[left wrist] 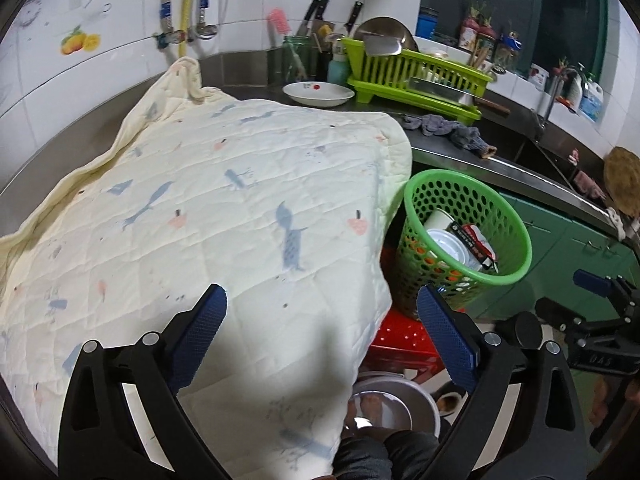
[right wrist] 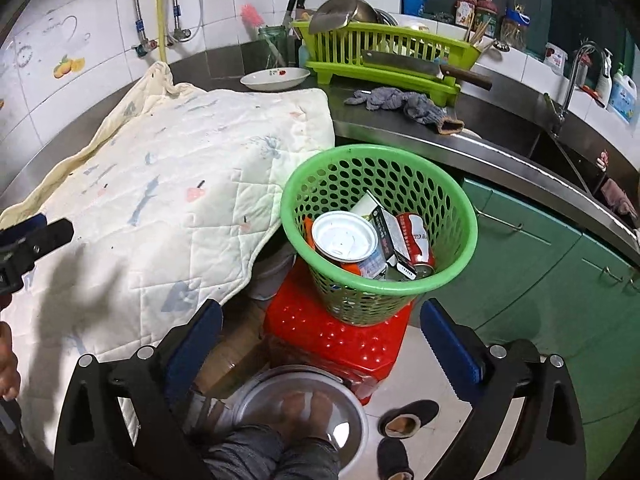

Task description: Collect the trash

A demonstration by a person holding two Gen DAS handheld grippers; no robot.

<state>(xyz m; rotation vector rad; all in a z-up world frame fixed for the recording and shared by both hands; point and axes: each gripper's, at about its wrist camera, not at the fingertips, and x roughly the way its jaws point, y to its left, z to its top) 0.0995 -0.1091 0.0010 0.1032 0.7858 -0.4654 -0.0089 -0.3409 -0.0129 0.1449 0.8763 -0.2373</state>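
The green basket [right wrist: 380, 236] stood on a red stool [right wrist: 336, 344] beside the surface [right wrist: 420, 136], holding the trash — a white-lidded cup [right wrist: 345, 237], a small carton [right wrist: 390, 240] and a red can [right wrist: 418, 242]. A quilted cloth [left wrist: 200, 200] covered the surface. The left hand-held gripper [left wrist: 320, 322] hung released over the cloth's edge — nothing between its fingers. The right hand-held gripper [right wrist: 320, 338] was likewise spread wide, empty, above the stool.

My left wrist view looks down from close above the quilted cloth [left wrist: 192, 208], with the green basket [left wrist: 466, 184] off to its right. My right wrist view sits further right, facing down into the basket [right wrist: 380, 160] on the red stool [right wrist: 336, 340]. Both share cloth, basket and dish rack [left wrist: 416, 76].
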